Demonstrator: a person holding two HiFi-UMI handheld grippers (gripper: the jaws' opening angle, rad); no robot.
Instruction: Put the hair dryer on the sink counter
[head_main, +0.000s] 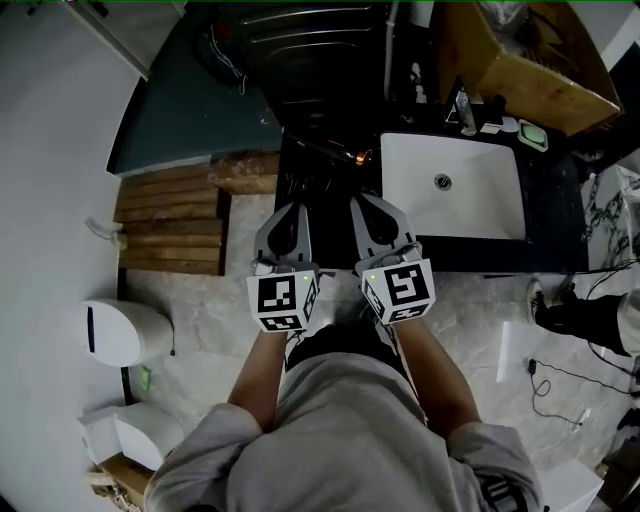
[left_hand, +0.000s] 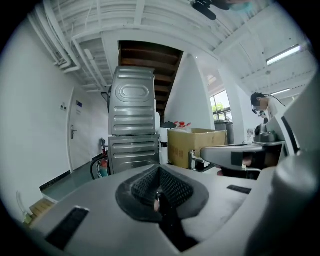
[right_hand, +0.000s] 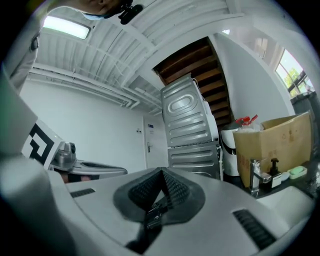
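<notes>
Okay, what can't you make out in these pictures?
Hair dryer: not identifiable; in the head view the black counter left of the basin is too dark.
Cardboard box contents: cut off by the head view's top edge.
Counter surface in both gripper views: hidden behind the shut left gripper and right gripper.

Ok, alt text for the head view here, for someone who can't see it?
Seen from above, a person holds the left gripper and right gripper side by side, both jaws shut and empty, pointing at a dark counter with a white sink. A cardboard box stands beyond the sink; wooden steps lie to the left.
</notes>
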